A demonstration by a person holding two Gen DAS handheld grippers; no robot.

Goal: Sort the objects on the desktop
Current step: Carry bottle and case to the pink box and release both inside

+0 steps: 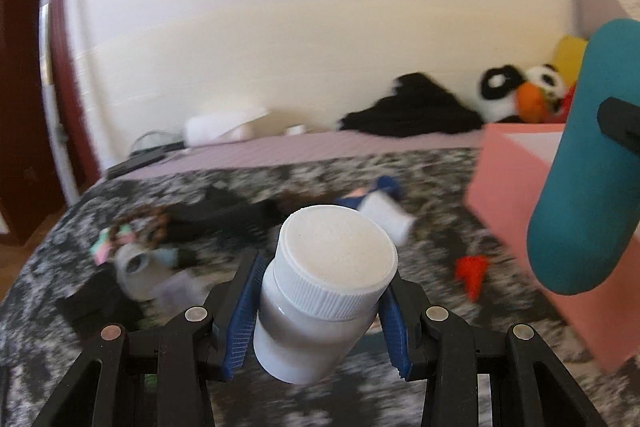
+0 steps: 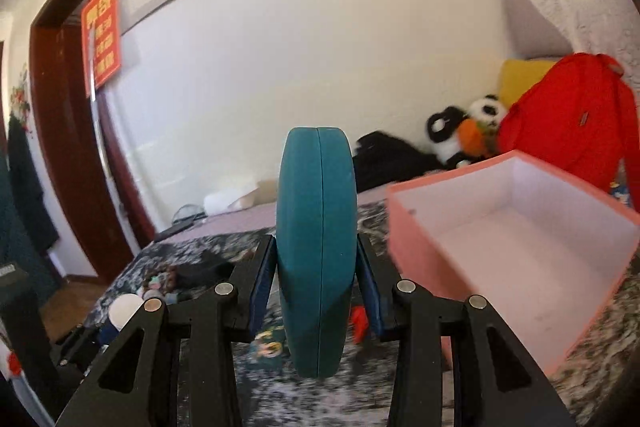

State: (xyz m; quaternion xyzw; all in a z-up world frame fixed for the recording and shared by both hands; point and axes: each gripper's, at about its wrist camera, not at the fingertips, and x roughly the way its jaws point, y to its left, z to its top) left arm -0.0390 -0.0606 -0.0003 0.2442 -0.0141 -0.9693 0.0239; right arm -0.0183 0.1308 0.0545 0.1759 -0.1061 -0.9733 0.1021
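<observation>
two things lifted, one pink box off to my right

the teal, flat oval clamshell case [image 2: 316,247] stands on edge, long axis upright, pinched across its faces by my right gripper [image 2: 316,291]. the open pink cardboard box [image 2: 496,227] lies just right of it, so this hand is nearer. my left gripper [image 1: 320,311] clamps a white ribbed-cap plastic bottle [image 1: 324,291], held clear above the mottled grey tabletop [image 1: 432,163].
</observation>
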